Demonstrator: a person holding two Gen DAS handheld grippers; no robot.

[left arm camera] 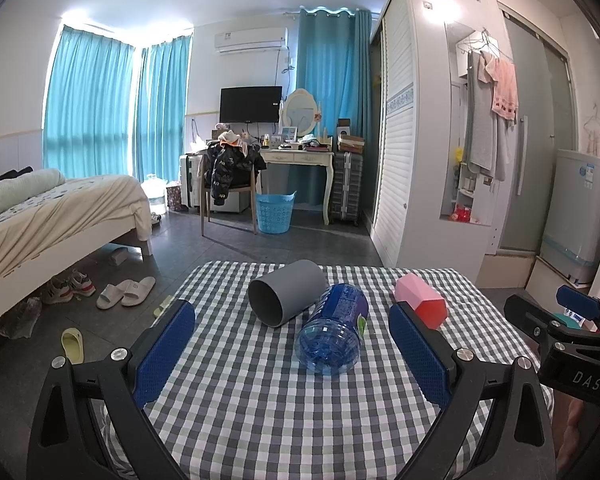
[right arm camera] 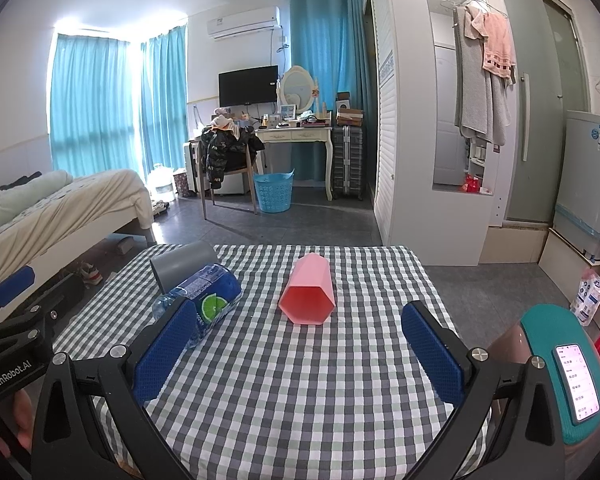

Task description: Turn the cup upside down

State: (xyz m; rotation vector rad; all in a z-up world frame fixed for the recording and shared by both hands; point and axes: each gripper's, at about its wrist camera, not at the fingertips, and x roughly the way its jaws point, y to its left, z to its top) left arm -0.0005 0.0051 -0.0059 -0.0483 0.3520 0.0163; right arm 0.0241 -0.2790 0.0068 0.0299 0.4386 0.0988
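A grey cup (left arm camera: 286, 298) lies on its side on the checked tablecloth (left arm camera: 260, 392), mouth toward me; it also shows in the right wrist view (right arm camera: 184, 266). A pink hexagonal cup (left arm camera: 420, 300) lies on its side to the right, mouth toward me, and shows in the right wrist view (right arm camera: 310, 290). My left gripper (left arm camera: 292, 354) is open and empty, short of the grey cup. My right gripper (right arm camera: 300, 356) is open and empty, short of the pink cup.
A blue plastic bottle (left arm camera: 334, 330) lies on its side between the two cups, against the grey one. A phone (right arm camera: 578, 382) rests on a teal stool at the right. A bed (left arm camera: 52, 216) and slippers stand on the left floor.
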